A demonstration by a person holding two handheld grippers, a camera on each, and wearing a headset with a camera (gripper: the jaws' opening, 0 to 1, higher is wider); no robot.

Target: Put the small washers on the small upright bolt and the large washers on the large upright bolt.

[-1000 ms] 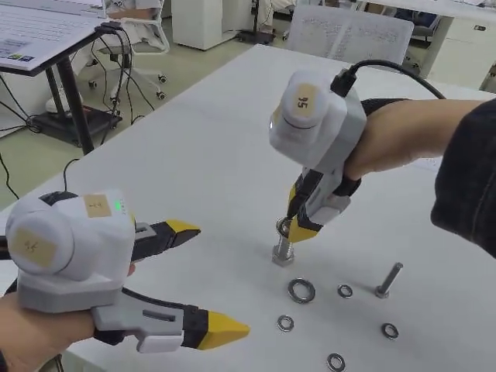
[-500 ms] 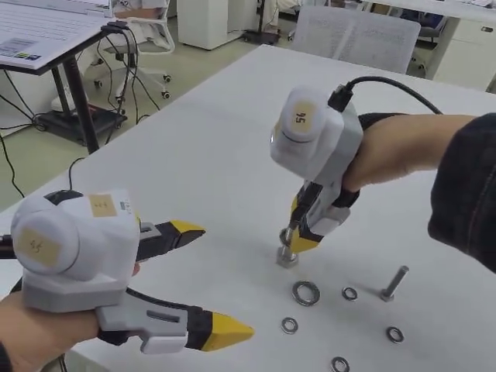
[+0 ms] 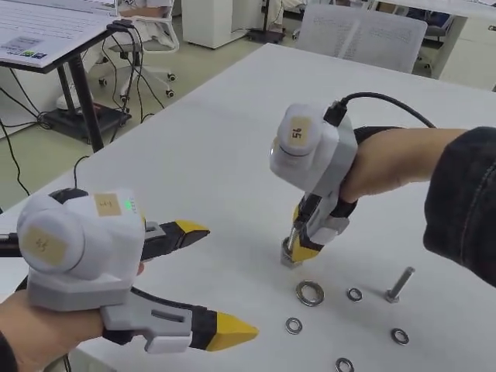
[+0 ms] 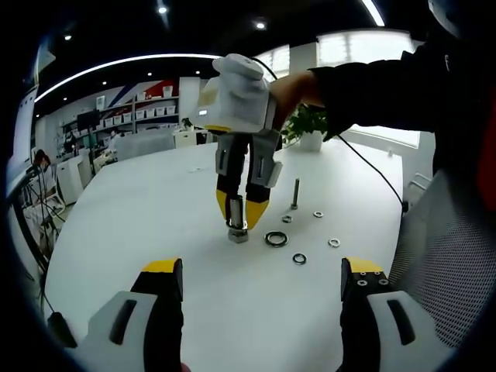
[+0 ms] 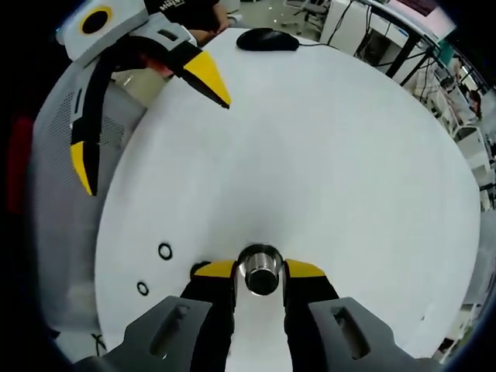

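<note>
The large upright bolt point(image 3: 288, 256) stands on its head on the white table point(image 3: 217, 155). My right gripper point(image 3: 297, 246) points down over it, shut on a large washer point(image 5: 260, 267) that rings the bolt's top, with a yellow tip on either side. A second large washer point(image 3: 310, 293) lies flat just in front. The small bolt point(image 3: 398, 285) stands to the right, with several small washers point(image 3: 355, 294) scattered near it. My left gripper point(image 3: 213, 280) hovers open at the near left with nothing between its fingers, and its jaws point(image 4: 262, 271) frame the right gripper point(image 4: 239, 209) from afar.
The table's left edge runs close beside my left gripper. A computer mouse point(image 5: 267, 39) lies on the table behind it. A desk point(image 3: 46, 31) with cables and office chairs stand on the floor beyond. Bare tabletop lies between the two grippers.
My right gripper has come down with the large washer, from just above the large bolt to around its top. The left gripper has stayed open in place.
</note>
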